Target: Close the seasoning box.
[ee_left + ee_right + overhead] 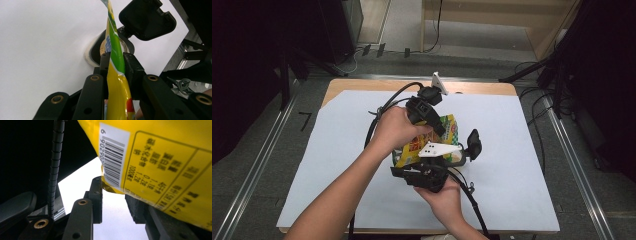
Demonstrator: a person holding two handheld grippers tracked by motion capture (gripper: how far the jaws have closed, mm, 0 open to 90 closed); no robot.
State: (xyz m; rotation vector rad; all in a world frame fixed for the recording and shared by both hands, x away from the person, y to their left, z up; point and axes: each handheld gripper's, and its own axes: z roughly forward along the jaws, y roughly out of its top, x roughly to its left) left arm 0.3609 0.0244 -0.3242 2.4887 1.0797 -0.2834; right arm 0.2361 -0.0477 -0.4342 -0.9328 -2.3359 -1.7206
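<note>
- The left gripper [116, 66] has its black jaws clamped flat on the upper edge of a glossy yellow-and-green foil snack packet [117, 82], the film standing edge-on between the pads.
- The right gripper [113, 202] meets the same packet [160, 162] low, by its barcode corner; the film sits between the jaws, though whether both pads press on it I cannot tell.
- From above, the packet [432, 142] hangs at the centre of the table, over a round open container [113, 47] whose black hinged lid [473, 144] stands at three o'clock.
- I judge the packet light, soft, crinkly and slippery; the sealed seams are the firm places to pinch, and the contents may crush.
- The white sheet [337, 165] covering the wooden table [362, 85] leaves open room toward nine and twelve o'clock; cables trail toward six.
</note>
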